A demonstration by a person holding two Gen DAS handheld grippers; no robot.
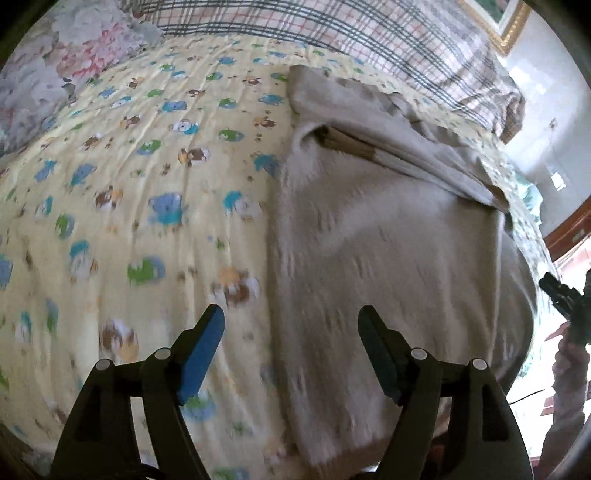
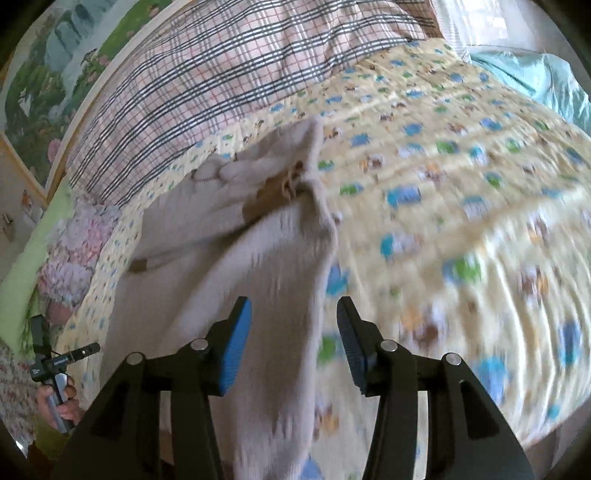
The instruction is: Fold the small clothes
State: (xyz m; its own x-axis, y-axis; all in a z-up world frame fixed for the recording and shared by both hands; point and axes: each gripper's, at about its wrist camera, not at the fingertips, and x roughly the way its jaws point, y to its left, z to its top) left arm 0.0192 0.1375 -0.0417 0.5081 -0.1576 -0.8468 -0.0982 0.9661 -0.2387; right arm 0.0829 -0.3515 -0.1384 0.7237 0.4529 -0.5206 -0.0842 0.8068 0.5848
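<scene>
On yellow quilt (image 1: 147,184), beige garment (image 1: 369,240) lay part-folded; left gripper (image 1: 291,314) & right gripper (image 2: 293,306) wide open, empty; next needs near-hem grab.

I'm looking at a home bedroom: a bed (image 1: 110,192) spread with a yellow bear-print quilt (image 2: 461,177), a plaid pillow (image 2: 221,66) at the top of the frame, and a gilt-framed picture (image 1: 511,26) in the upper right.
</scene>
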